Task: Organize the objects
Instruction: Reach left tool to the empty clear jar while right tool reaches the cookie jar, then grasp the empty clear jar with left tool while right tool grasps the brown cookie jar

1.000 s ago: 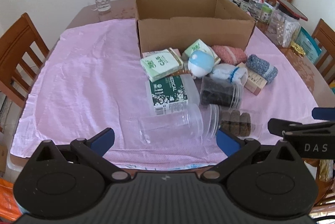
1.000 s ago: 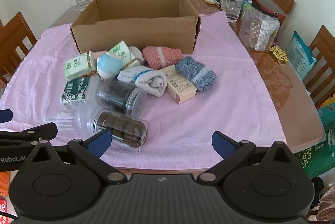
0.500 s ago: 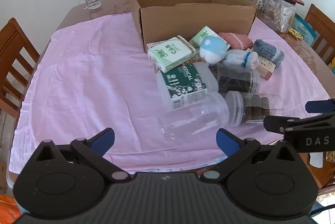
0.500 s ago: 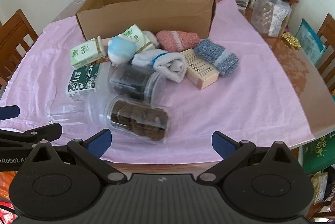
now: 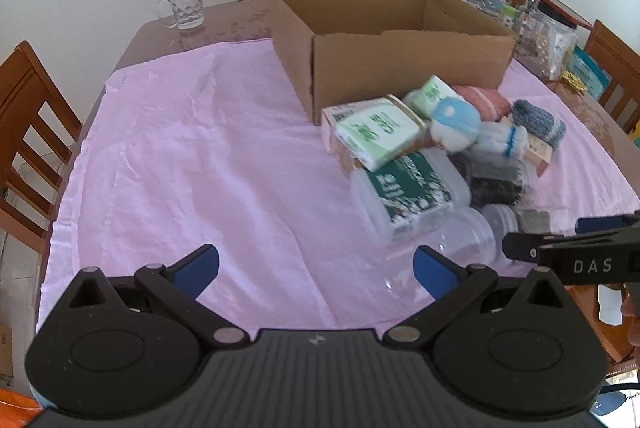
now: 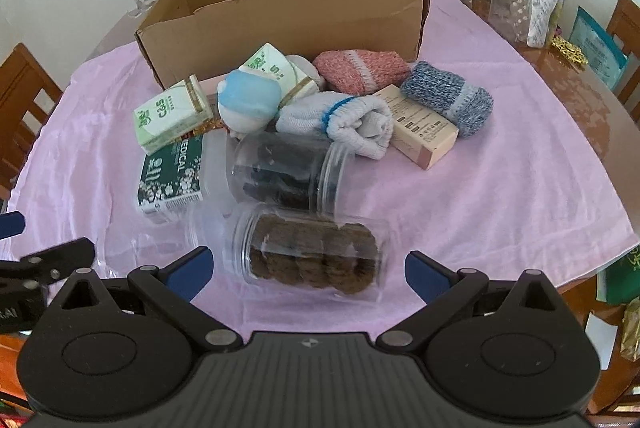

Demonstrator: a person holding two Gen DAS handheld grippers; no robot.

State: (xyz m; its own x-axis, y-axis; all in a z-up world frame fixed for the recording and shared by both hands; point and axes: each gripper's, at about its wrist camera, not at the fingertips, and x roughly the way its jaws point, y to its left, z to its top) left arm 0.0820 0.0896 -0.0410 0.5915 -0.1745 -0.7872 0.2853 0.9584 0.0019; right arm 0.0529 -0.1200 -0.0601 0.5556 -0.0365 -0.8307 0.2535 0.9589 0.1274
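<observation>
An open cardboard box [image 6: 288, 16] stands on the pink cloth [image 6: 500, 188], seen also as the cardboard box [image 5: 400, 48] in the left wrist view. In front of it lies a heap: a clear jar of brown cookies [image 6: 312, 254], a jar with dark contents [image 6: 284, 174], a green medical box [image 6: 170, 174], tissue packs [image 6: 170, 112], a blue-capped toy [image 6: 248, 100], rolled socks [image 6: 352, 124]. My right gripper [image 6: 307, 270] stands open just short of the cookie jar. My left gripper [image 5: 316, 264] is open over bare cloth, left of an empty clear jar [image 5: 460, 240].
Wooden chairs [image 5: 28, 132] ring the table. A glass mug [image 5: 184, 4] sits at the back left. Bottles and a plastic container [image 6: 528, 8] crowd the back right corner. Bare cloth [image 5: 192, 156] spreads left of the heap.
My right gripper has moved forward and lower toward the cookie jar. My left gripper has swung left, so the heap now sits at the right of its view.
</observation>
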